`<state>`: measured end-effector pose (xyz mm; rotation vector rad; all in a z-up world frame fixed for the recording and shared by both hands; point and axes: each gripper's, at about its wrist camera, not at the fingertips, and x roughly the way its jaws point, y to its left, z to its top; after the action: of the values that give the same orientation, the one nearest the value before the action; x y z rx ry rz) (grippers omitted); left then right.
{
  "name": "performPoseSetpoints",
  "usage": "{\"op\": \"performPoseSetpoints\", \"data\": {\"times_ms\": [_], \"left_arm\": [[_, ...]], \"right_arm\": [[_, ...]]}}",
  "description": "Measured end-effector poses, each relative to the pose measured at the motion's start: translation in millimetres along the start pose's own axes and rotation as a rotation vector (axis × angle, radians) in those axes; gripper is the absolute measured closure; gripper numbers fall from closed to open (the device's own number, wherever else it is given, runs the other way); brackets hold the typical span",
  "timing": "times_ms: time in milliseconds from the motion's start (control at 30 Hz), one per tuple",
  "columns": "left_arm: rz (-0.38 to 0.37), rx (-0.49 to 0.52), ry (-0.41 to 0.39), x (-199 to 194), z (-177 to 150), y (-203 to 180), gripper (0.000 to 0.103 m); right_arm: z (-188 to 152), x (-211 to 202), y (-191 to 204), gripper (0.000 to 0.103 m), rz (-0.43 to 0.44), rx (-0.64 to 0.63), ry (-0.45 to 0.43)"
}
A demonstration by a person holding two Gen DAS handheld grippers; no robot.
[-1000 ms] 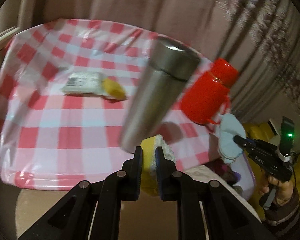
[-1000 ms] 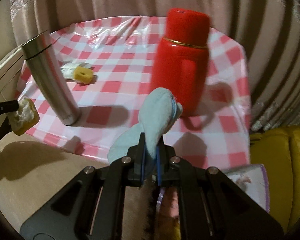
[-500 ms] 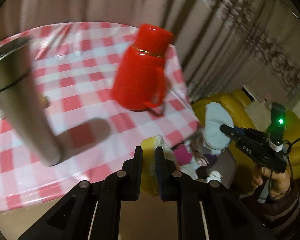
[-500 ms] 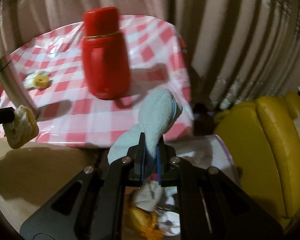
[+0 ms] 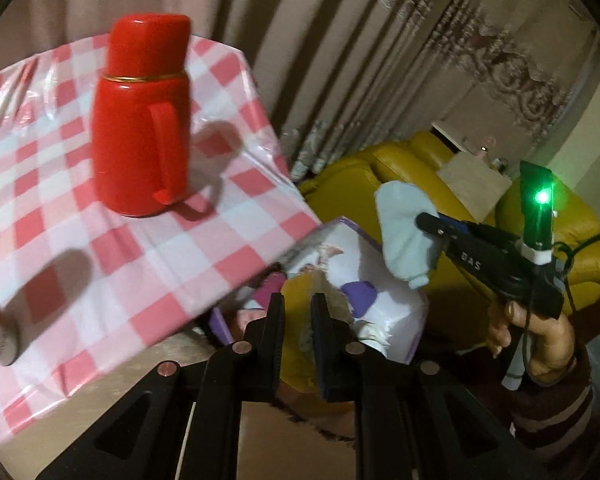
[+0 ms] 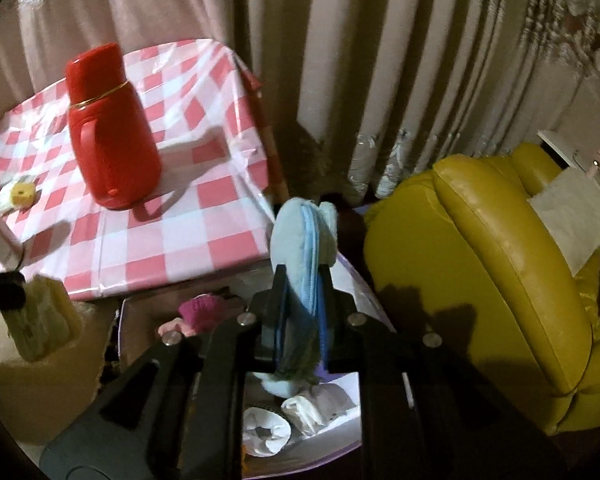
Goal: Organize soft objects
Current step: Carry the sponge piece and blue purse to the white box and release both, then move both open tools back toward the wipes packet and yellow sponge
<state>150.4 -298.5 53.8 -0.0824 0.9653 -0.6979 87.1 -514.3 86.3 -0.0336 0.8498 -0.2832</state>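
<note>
Now both grippers hang over the box (image 6: 342, 442) that sits low in each frame, just beside the table (image 5: 236, 216) edge, so that whatever is let go falls in among the soft things already there. The left gripper (image 5: 298, 316), at the bottom centre of its own view, has the yellow sponge (image 5: 300, 292) between its jaws; they are opening, and the pads seem barely to press on it now. From the right wrist view the same sponge (image 6: 46, 316) shows at the lower left, held out past the tablecloth. The right gripper (image 6: 302, 292) has the pale blue cloth (image 6: 304, 236) between its jaws, which are opening too; the cloth stands up above the fingers and trails down below them toward the box. In the left view that cloth (image 5: 404, 232) hangs at the right of the frame from the gripper tip, with a hand (image 5: 536, 340) on the handle below.

One more sponge (image 6: 22, 192) lies on the table at the left edge of the right view, beyond the red flask (image 6: 112, 136); I judge it is next to fetch. The sofa (image 6: 480, 280) fills the right.
</note>
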Motion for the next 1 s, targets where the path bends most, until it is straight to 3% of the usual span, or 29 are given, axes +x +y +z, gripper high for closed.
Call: {"op": "performPoseSetpoints", "data": {"times_ms": [67, 100, 133, 167, 233, 1000], "left_arm": [[-0.007, 0.005, 0.016, 7, 0, -4, 0.081], [-0.006, 0.007, 0.021, 8, 0, -5, 0.079], [-0.005, 0.008, 0.029, 11, -1, -5, 0.072], [-0.002, 0.004, 0.035, 12, -2, -5, 0.062], [-0.004, -0.010, 0.035, 12, -3, -2, 0.055], [0.058, -0.114, -0.033, -28, -19, 39, 0.055]], "right_arm": [[0, 0, -1, 0.075, -0.003, 0.005, -0.002], [0, -1, -1, 0.065, 0.001, 0.006, -0.006], [1, -1, -1, 0.055, 0.007, 0.005, -0.009], [1, -2, 1, 0.051, 0.013, 0.003, -0.013], [1, -2, 2, 0.050, 0.016, 0.000, -0.015], [4, -8, 65, 0.044, 0.133, -0.110, -0.010]]}}
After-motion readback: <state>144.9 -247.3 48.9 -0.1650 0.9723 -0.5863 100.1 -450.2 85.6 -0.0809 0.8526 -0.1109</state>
